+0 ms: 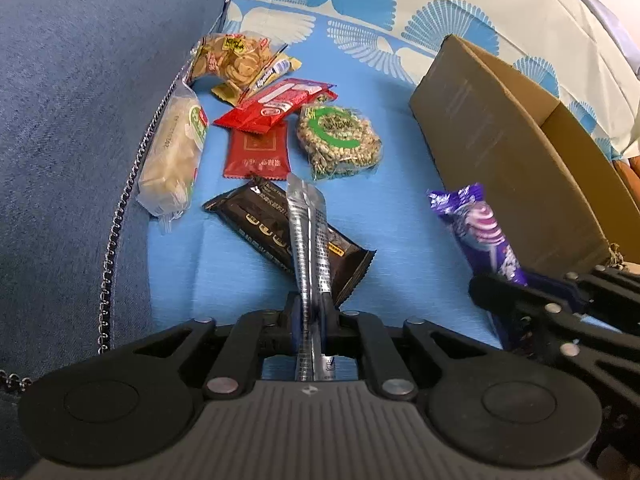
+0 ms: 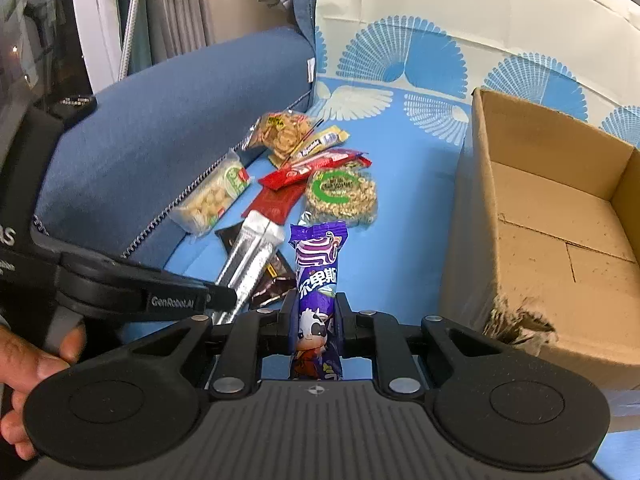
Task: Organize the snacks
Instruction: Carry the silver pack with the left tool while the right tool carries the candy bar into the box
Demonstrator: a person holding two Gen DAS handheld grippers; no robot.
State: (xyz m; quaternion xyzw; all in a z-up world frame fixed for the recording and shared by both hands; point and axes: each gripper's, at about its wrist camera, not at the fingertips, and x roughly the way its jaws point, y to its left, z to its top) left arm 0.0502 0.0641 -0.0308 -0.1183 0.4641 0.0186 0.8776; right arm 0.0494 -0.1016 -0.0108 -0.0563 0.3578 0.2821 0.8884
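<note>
bedding in blue with pale fan prints (image 1: 400, 184) carries everything, and a dark blue cushion (image 1: 80, 100) is banked along its left edge. a cardboard box (image 2: 560, 240) is stood open by the right edge, its inside bare and its near corner frayed. the loose snacks are heaped beside the cushion: a long pack of pale round biscuits (image 1: 174, 156) is laid against the cushion's chain trim, a bag of golden crackers (image 1: 232, 58) is seen at the far end of the heap, a round seed cake with a green ring label (image 1: 340, 140) is set nearest the box, a red wrapper (image 1: 276, 104) is lapped over a darker red sachet (image 1: 258, 152), and a black bar (image 1: 264, 220) is left flat in front of them. the left gripper (image 1: 312, 304) is clamped narrowly on a silver stick pack (image 1: 308, 232), which is held tilted up above the black bar. the right gripper (image 2: 316, 312) is closed on a purple candy bar (image 2: 318, 272) with a cartoon cow, held upright between the heap and the box wall, clear of the bedding. a hand (image 2: 36, 360) is wrapped round the left gripper's handle at the right wrist view's lower left.
</note>
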